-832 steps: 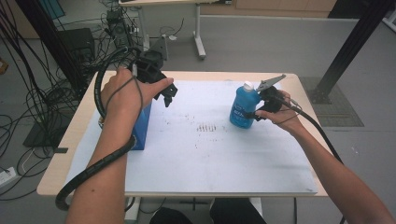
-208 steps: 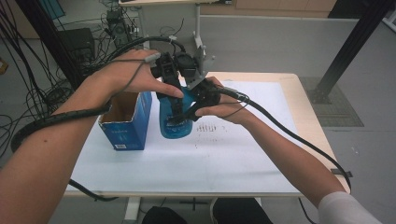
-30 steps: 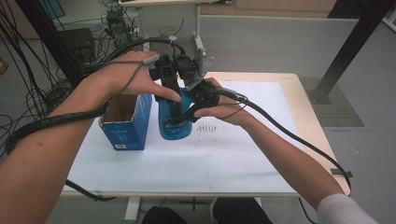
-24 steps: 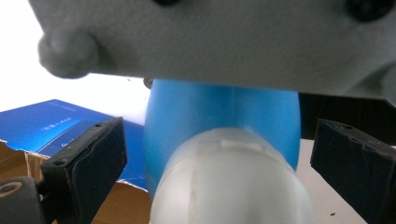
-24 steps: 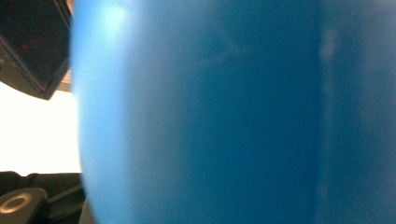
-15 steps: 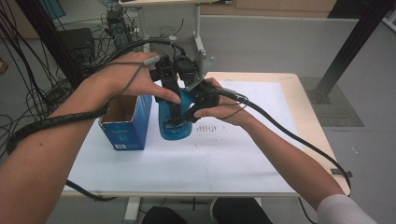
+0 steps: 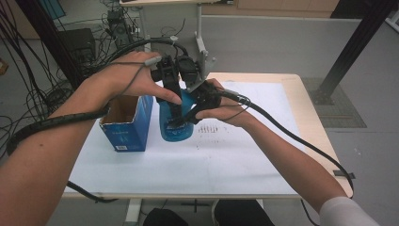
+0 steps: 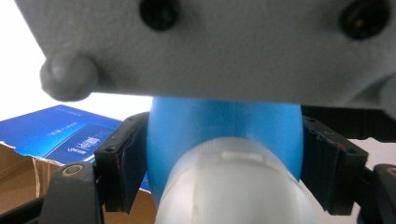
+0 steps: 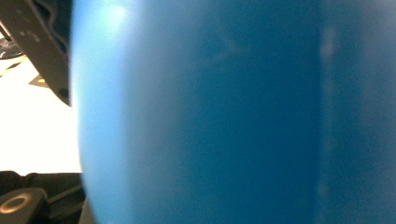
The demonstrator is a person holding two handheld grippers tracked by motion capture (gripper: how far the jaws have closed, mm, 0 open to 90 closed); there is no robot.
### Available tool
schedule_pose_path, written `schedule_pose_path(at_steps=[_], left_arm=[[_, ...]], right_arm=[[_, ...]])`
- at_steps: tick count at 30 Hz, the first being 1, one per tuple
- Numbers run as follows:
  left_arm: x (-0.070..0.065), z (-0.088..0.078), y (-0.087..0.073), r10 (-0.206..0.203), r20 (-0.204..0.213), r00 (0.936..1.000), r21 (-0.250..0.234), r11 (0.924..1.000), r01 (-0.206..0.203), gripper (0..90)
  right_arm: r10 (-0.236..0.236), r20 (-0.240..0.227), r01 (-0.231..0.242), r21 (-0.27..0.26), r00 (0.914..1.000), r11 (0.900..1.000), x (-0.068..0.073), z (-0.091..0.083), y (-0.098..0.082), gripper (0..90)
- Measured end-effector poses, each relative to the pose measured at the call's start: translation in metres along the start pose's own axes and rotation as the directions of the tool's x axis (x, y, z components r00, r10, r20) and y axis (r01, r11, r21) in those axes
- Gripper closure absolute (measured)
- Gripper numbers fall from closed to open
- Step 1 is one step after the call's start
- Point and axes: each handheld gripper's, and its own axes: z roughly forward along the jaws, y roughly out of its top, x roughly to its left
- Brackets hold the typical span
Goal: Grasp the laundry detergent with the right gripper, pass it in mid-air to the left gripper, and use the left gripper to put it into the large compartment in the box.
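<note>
Blue bottle [image 7: 175,127], darker blue box [image 7: 127,125]

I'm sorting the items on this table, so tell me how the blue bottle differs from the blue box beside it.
The blue bottle is rounded and glossy; the blue box is flat-sided cardboard with printed faces. The bottle carries a pale cap at its neck, seen in the left gripper view, while the box stands open at the top, brown inside. The bottle sits between the jaws of the left claw, whose jaws have just been closing on it; the box stands free. Both are blue and upright on the white sheet.
</note>
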Motion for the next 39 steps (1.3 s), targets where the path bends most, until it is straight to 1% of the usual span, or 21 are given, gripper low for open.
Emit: schedule_pose_path(at_steps=[4, 7, 9, 10, 11, 12, 13, 19, 20, 21, 24, 25, 27, 29, 31, 32, 34, 38, 39], left_arm=[[-0.0002, -0.0012, 0.0003, 0.001, -0.002, 1.0, 0.0, 1.0, -0.001, 30.1], [0.0002, -0.0012, 0.0006, 0.006, 0.002, 1.0, 0.004, 1.0, -0.006, 30.9], [-0.0001, -0.0006, 0.0007, 0.008, 0.0, 1.0, 0.004, 1.0, -0.008, 32.4], [-0.0001, -0.0004, 0.0007, 0.01, 0.002, 0.9999, 0.004, 0.9999, -0.01, 32.7], [-0.0001, -0.0004, 0.0007, 0.01, 0.002, 0.9999, 0.004, 0.9999, -0.01, 33.7], [0.0, -0.0004, 0.0006, 0.011, 0.004, 0.9999, 0.005, 0.9999, -0.011, 33.7], [0.0001, -0.0003, 0.0006, 0.012, 0.008, 0.9999, 0.006, 0.9999, -0.012, 36.8], [-0.0003, 0.0007, 0.0009, 0.017, 0.009, 0.9998, 0.011, 0.9998, -0.017, 37.4], [-0.0003, 0.001, 0.0005, 0.017, 0.007, 0.9998, 0.013, 0.9998, -0.018, 37.5], [-0.0003, 0.0014, 0.0003, 0.019, 0.006, 0.9998, 0.014, 0.9997, -0.019, 37.5], [-0.0005, 0.0026, 0.0003, 0.02, 0.005, 0.9998, 0.02, 0.9996, -0.02, 37.7], [-0.0004, 0.0031, 0.0002, 0.023, 0.006, 0.9997, 0.021, 0.9995, -0.023, 37.7], [-0.0007, 0.0038, 0.0002, 0.024, 0.004, 0.9997, 0.025, 0.9994, -0.024, 37.7], [-0.0006, 0.0047, -0.0003, 0.023, 0.003, 0.9997, 0.02, 0.9995, -0.023, 37.8], [-0.0003, 0.0048, -0.0002, 0.023, 0.001, 0.9997, 0.022, 0.9995, -0.023, 37.8], [-0.0003, 0.0048, -0.0001, 0.023, 0.001, 0.9997, 0.023, 0.9995, -0.023, 37.8], [-0.0002, 0.0049, 0.0, 0.024, 0.001, 0.9997, 0.024, 0.9994, -0.024, 37.8], [0.0, 0.0053, -0.0001, 0.024, -0.002, 0.9997, 0.025, 0.9994, -0.024, 37.8], [0.0002, 0.0057, -0.0004, 0.022, 0.001, 0.9998, 0.026, 0.9994, -0.022, 37.8]], right_arm=[[-0.003, 0.0, 0.003, 0.001, 1.0, 1.0, 0.0004, 0.0002, 0.0002, 43.7], [0.005, 0.005, -0.005, 0.004, 1.0, 1.0, 0.0017, 0.0008, 0.0011, 43.7], [-0.008, 0.003, 0.008, 0.006, 1.0, 1.0, 0.0011, 0.0006, 0.0012, 43.7], [-0.006, 0.002, 0.006, 0.006, 1.0, 1.0, 0.0014, 0.0006, 0.0013, 43.7], [0.006, 0.0, -0.006, 0.006, 1.0, 1.0, 0.0024, 0.0004, 0.0018, 43.7], [0.006, 0.0, -0.006, 0.006, 1.0, 1.0, 0.0024, 0.0004, 0.0018, 43.7], [-0.007, -0.011, 0.007, 0.002, 0.9999, 1.0, 0.0016, -0.0004, 0.0017, 43.7], [0.006, -0.003, -0.006, 0.009, 1.0, 1.0, 0.003, 0.0006, 0.0019, 43.7], [0.03, -0.004, -0.03, 0.019, 0.9996, 0.999, 0.005, 0.0, 0.0024, 43.7], [0.022, -0.003, -0.022, 0.016, 0.9997, 1.0, 0.0043, 0.0005, 0.0021, 43.8], [0.023, -0.002, -0.023, 0.023, 0.9997, 0.999, 0.0047, 0.0012, 0.0022, 43.7], [-0.001, 0.002, 0.001, 0.015, 1.0, 1.0, 0.0025, 0.0028, 0.0012, 43.7], [-0.01, 0.003, 0.01, 0.019, 0.9999, 1.0, 0.002, 0.0036, 0.0007, 43.7], [-0.005, 0.003, 0.005, 0.018, 1.0, 1.0, 0.0022, 0.0041, 0.0004, 43.7], [-0.011, 0.006, 0.011, 0.02, 0.9999, 1.0, 0.0014, 0.0042, 0.0001, 43.7], [-0.004, 0.004, 0.004, 0.018, 1.0, 1.0, 0.0019, 0.0043, 0.0002, 43.7], [-0.01, 0.007, 0.01, 0.02, 0.9999, 1.0, 0.0011, 0.0043, -0.0001, 43.7], [0.006, 0.006, -0.006, 0.019, 1.0, 1.0, 0.0022, 0.0045, 0.0, 43.7], [-0.011, 0.008, 0.011, 0.02, 0.9999, 1.0, 0.0007, 0.0048, -0.0005, 43.7]])
